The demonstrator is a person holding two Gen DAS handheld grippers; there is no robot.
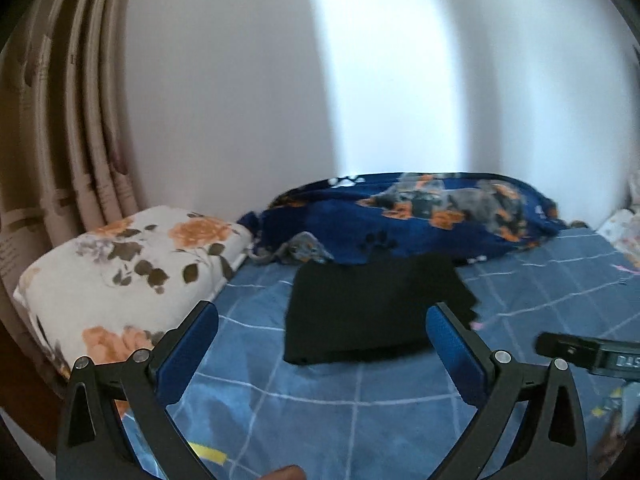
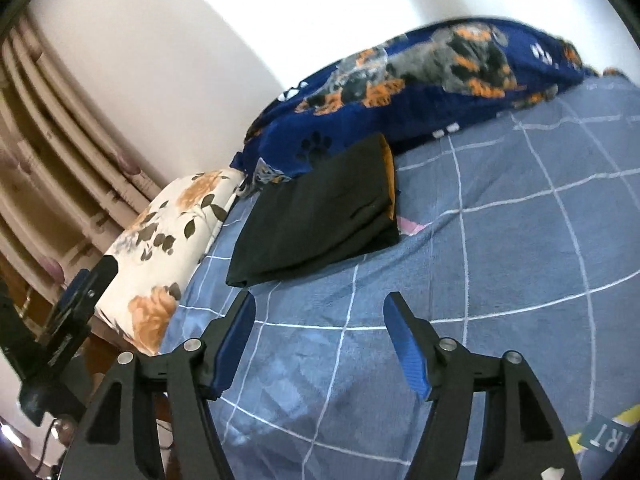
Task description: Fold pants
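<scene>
Both claws, left claw (image 1: 322, 328) and right claw (image 2: 320, 320), hover spread and empty, angled down toward folded black pants (image 1: 372, 312).

We see a bed covered by a blue sheet with a white grid of lines (image 1: 360, 400). At its far left lies a white pillow printed with orange flowers and dark leaves (image 1: 132, 276). Along the far edge a navy blanket with orange and grey dog prints (image 1: 420, 216) lies bunched against the plain white wall (image 1: 240, 100). Beige patterned curtains (image 1: 60, 140) hang at the left.
</scene>
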